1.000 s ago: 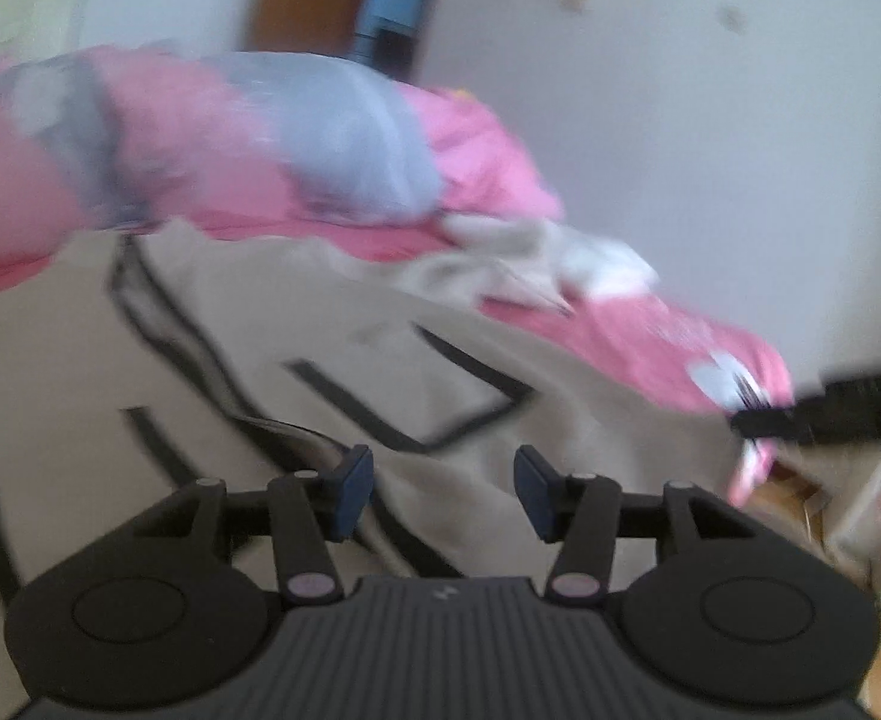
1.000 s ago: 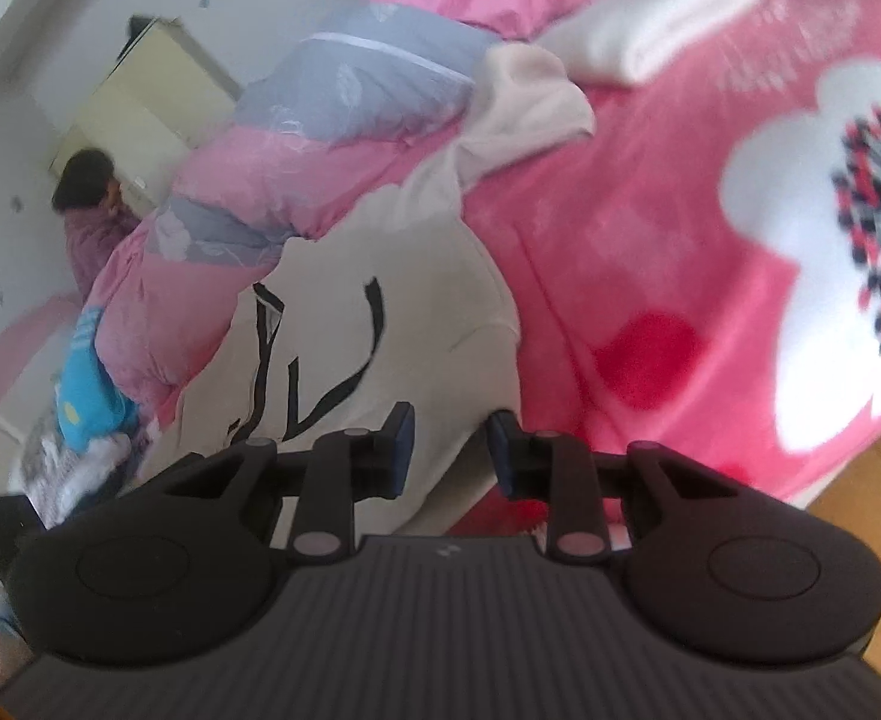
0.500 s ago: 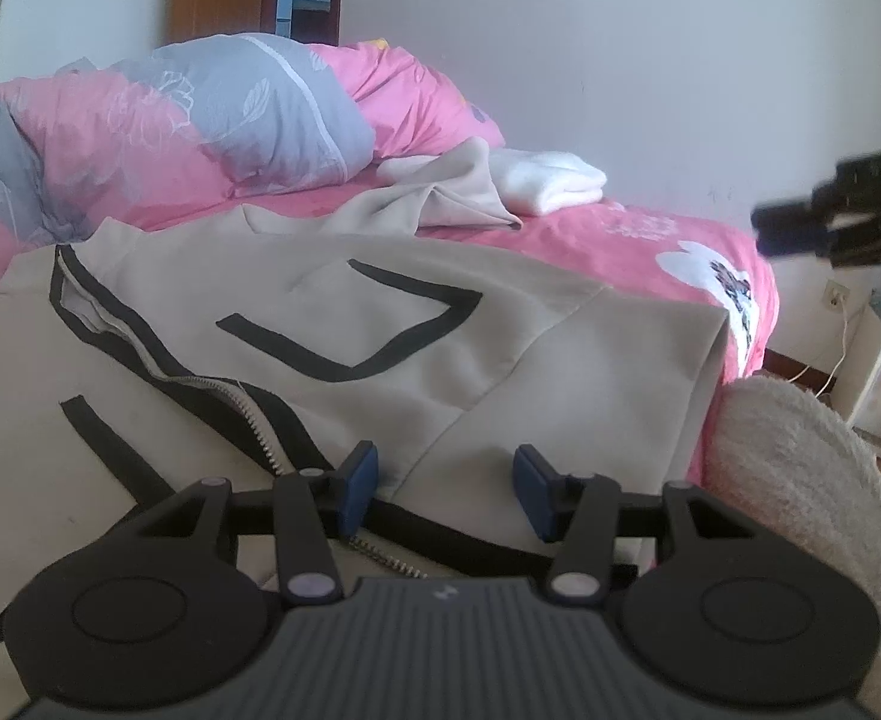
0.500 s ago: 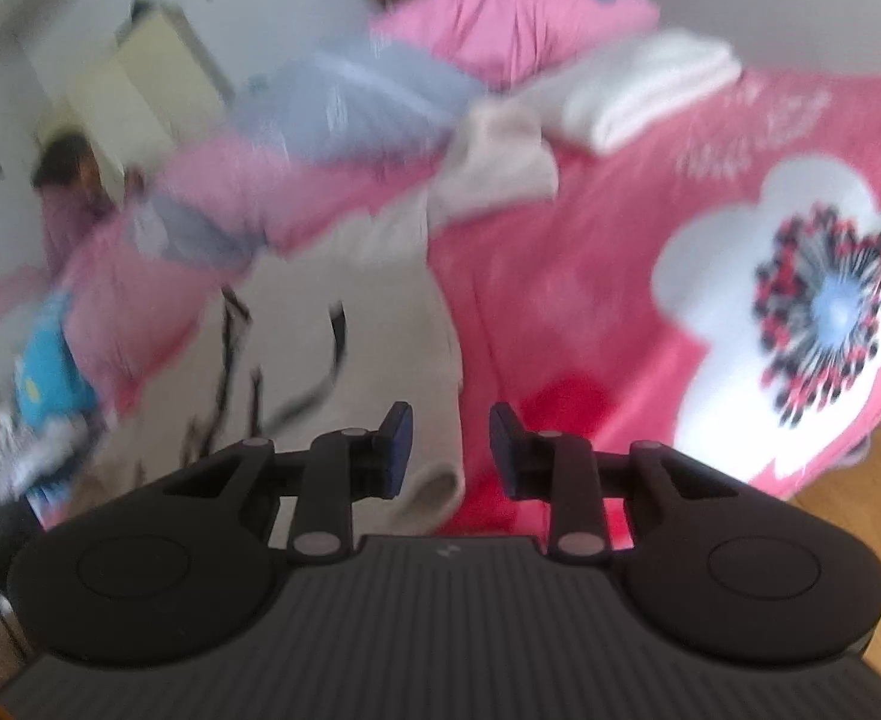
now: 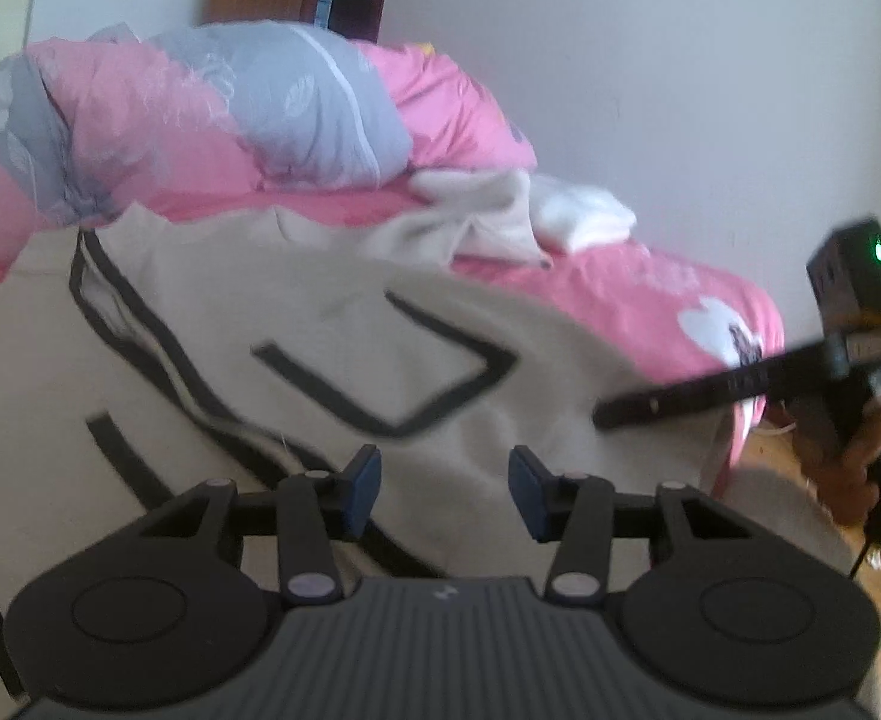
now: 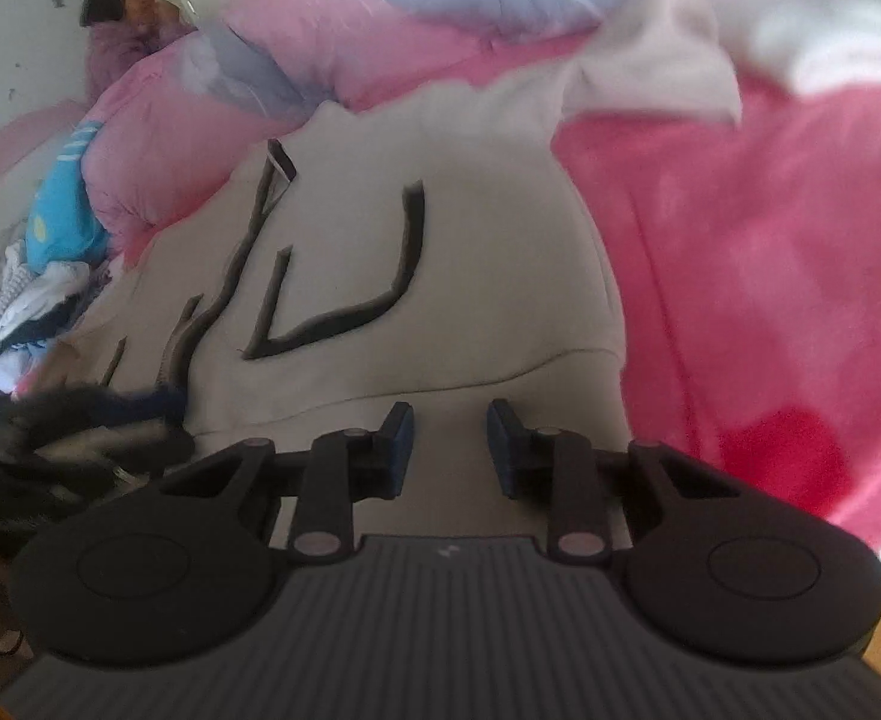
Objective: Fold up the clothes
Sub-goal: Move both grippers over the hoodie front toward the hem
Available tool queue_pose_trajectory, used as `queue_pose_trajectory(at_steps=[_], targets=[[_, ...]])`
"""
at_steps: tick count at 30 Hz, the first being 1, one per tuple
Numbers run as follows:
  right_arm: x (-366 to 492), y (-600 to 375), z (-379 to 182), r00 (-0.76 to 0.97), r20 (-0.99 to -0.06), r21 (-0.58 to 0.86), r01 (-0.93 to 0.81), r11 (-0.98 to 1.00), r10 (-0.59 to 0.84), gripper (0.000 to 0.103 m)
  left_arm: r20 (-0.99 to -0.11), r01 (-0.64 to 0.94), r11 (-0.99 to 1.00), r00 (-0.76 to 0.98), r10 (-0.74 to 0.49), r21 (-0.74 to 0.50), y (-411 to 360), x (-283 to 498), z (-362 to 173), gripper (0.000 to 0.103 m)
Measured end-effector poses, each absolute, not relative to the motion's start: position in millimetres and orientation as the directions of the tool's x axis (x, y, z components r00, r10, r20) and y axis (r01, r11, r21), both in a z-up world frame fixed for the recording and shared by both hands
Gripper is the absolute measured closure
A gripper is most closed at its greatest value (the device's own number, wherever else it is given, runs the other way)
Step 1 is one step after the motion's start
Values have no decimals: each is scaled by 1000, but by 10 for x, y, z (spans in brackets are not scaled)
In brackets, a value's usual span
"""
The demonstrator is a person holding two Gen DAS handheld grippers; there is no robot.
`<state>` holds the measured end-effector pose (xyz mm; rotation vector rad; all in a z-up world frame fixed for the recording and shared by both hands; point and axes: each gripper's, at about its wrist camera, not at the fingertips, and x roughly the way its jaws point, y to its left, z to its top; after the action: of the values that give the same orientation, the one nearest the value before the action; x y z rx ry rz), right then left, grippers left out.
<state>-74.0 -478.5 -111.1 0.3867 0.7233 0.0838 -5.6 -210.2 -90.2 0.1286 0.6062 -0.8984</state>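
Cream jacket [image 5: 332,324] lies spread flat on the pink bed [image 6: 740,276], both left gripper [image 5: 443,483] and right gripper [image 6: 449,441] parted, gripping nothing; looks soft, floppy fleece, so pinch hem or sleeve edges.

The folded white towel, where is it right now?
In the left wrist view the white towel lies far back on the pink bedspread, right of the rumpled beige garment.

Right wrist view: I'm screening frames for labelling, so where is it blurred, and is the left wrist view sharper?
Right wrist view: pink bedspread smeared, beige jacket softer. Left wrist view: slightly sharper, jacket stripes readable, right gripper streaked.
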Motion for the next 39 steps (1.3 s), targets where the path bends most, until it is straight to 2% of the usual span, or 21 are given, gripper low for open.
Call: queue_pose_trajectory(at_steps=[3, 6, 8, 10, 13, 21, 23, 28, 34, 39], targets=[[-702, -4755, -1034, 755, -619, 368, 36, 929, 216, 77, -545, 771, 623, 469, -695, -132, -2191, 46, -879, 55], [-664, -4724, -958, 761, -609, 362, 14, 932, 225, 77, -605, 755, 649, 476, -639, -92, -2317, 153, -1058, 56], [-639, -4704, -907, 764, -602, 358, 0, 934, 231, 77, -621, 728, 676, 481, -619, -110, -2295, 236, -1175, 57], [-614, -4683, -856, 767, -596, 354, -14, 935, 237, 75, -603, 715, 681, 477, -639, -156, -2223, 284, -1181, 58], [-576, -4652, -780, 772, -586, 348, -35, 937, 247, 75, -590, 700, 696, 497, -637, -162, -2187, 339, -1181, 58], [255, -4295, -1131, 664, -713, 215, -101, 971, 227, 75, -601, 669, 719, 501, -623, -188, -2205, 552, -1222, 60], [342, -4228, -1171, 676, -704, 171, -135, 976, 217, 75, -600, 661, 718, 490, -633, -218, -2190, 625, -1225, 61], [470, -4097, -1081, 637, -755, 103, -122, 987, 157, 75, -595, 634, 717, 468, -653, -288, -2127, 758, -1275, 65], [509, -4081, -1069, 644, -753, 112, -76, 991, 135, 74, -583, 638, 716, 477, -657, -285, -2116, 730, -1284, 65], [491, -4098, -811, 673, -733, 81, -60, 995, 101, 74, -568, 634, 709, 475, -672, -309, -2080, 737, -1305, 66]])
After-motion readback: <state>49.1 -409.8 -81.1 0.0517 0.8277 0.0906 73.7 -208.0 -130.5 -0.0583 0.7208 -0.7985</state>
